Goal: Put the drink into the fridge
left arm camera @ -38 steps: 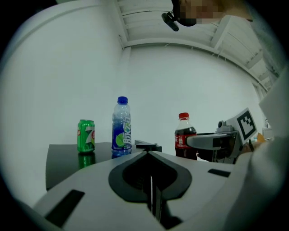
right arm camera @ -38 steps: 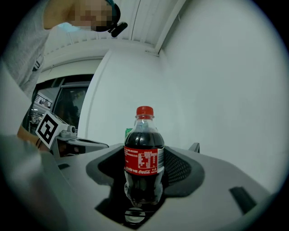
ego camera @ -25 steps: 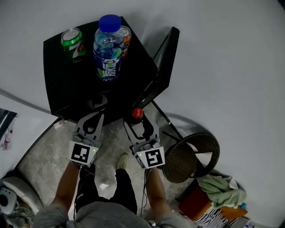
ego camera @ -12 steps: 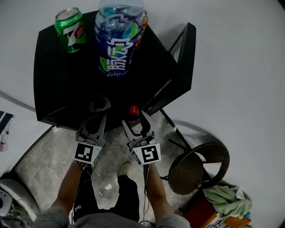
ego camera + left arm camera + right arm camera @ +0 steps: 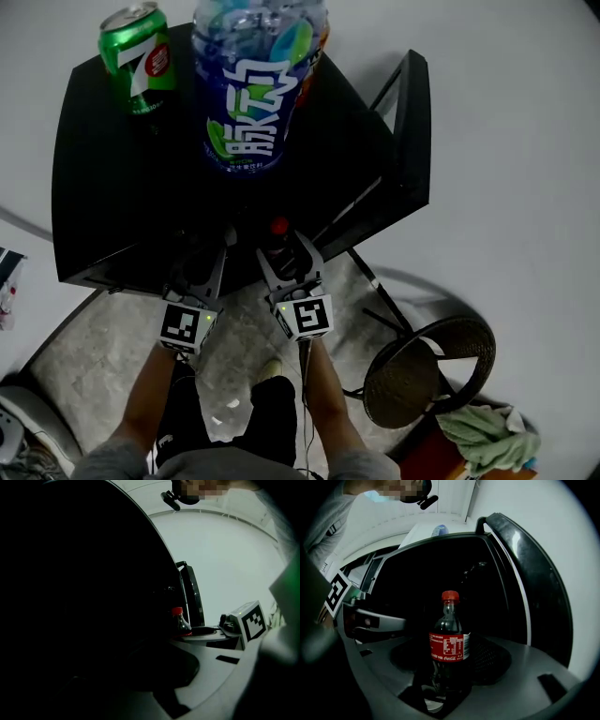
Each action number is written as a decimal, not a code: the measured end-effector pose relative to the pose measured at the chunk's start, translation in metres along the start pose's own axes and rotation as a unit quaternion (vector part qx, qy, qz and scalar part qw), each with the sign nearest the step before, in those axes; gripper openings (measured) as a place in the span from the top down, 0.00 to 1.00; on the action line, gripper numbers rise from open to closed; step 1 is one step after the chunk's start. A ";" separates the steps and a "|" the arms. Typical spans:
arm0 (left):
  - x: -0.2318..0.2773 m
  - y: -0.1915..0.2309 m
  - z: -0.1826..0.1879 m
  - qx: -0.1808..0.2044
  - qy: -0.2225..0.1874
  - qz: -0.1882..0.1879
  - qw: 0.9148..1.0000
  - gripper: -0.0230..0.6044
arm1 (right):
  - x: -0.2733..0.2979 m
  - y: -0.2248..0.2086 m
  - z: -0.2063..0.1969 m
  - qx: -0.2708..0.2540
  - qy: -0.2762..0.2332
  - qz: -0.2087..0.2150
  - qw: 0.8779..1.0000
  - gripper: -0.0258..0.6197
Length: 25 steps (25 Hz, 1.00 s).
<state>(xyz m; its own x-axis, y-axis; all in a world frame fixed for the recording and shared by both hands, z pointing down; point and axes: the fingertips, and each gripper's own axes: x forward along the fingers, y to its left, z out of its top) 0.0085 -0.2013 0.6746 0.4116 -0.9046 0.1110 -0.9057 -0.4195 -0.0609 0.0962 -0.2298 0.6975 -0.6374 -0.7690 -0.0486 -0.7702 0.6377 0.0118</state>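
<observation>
Sinking lower than before, right tool (image 5: 283, 246) grips cola bottle (image 5: 449, 644).

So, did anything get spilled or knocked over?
Nothing stands out. The green can and the big blue bottle stand upright on the black fridge, its door is open, and the right gripper holds the cola bottle upright. No spills show.

Atop the fridge (image 5: 112, 187) the can (image 5: 139, 58) stands left of the big bottle (image 5: 255, 94), cola bottle (image 5: 449, 641) before it.
</observation>
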 end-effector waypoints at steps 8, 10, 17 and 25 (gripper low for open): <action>0.021 0.005 -0.016 -0.001 0.006 0.012 1.000 0.96 | 0.038 -0.014 -0.022 -0.002 0.005 0.007 1.000 0.52; 0.025 0.006 -0.017 0.001 0.004 0.014 1.000 0.96 | 0.045 -0.015 -0.028 -0.004 0.007 0.009 1.000 0.52; 0.032 0.020 -0.018 -0.005 0.008 0.032 0.999 0.96 | 0.066 -0.016 -0.041 -0.004 0.015 0.003 1.000 0.52; 0.036 0.027 -0.025 -0.008 0.010 0.034 0.999 0.96 | 0.079 -0.022 -0.047 -0.005 0.013 -0.015 1.000 0.52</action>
<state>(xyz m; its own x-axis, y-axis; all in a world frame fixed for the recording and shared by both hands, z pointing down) -0.0040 -0.2432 0.7013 0.3462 -0.9294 0.1278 -0.9332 -0.3551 -0.0542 0.0619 -0.3065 0.7403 -0.6137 -0.7892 -0.0227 -0.7895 0.6134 0.0200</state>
